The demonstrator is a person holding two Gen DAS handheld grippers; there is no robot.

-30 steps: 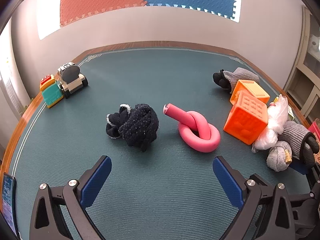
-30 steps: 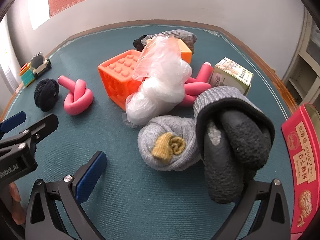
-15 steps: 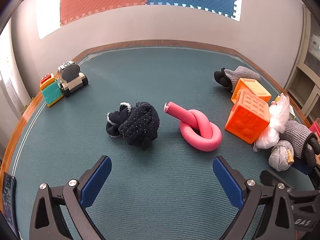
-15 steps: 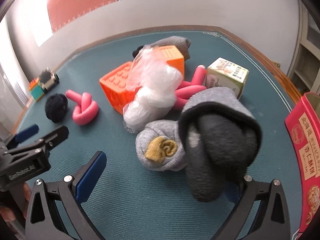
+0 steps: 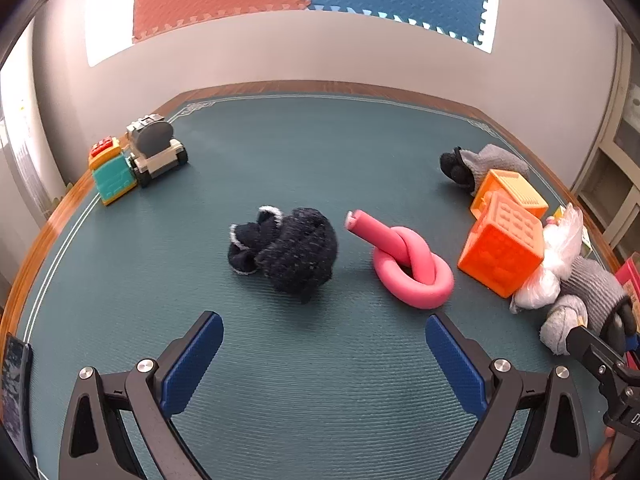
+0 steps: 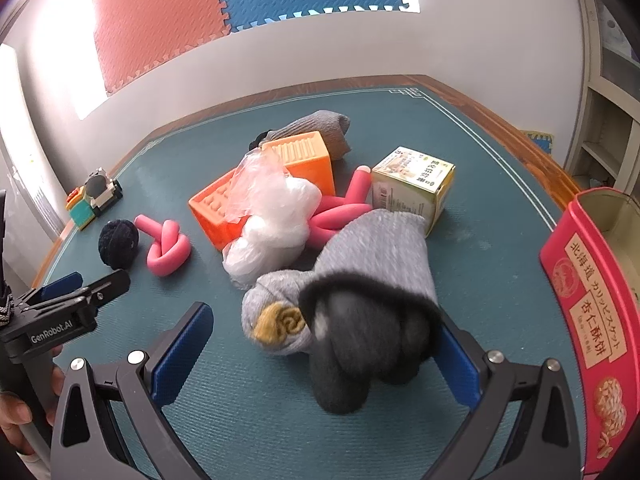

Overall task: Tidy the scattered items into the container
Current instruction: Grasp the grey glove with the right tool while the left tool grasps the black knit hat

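My right gripper is open. A grey-and-black rolled sock lies between its fingers, against the right finger. A light grey sock ball with a yellow centre lies just left of it. A red tin, open on top, stands at the right edge. My left gripper is open and empty, just short of a dark navy sock ball and a knotted pink foam tube.
Orange cubes, a clear plastic bag, a second pink tube, a yellow-green carton and a grey sock are piled mid-table. Toy vehicles sit far left. A phone lies at the left edge.
My right gripper has pulled back and tilted up; the grey-and-black sock now sits further inside its jaws, and the red tin shows more. The left gripper has hardly moved.
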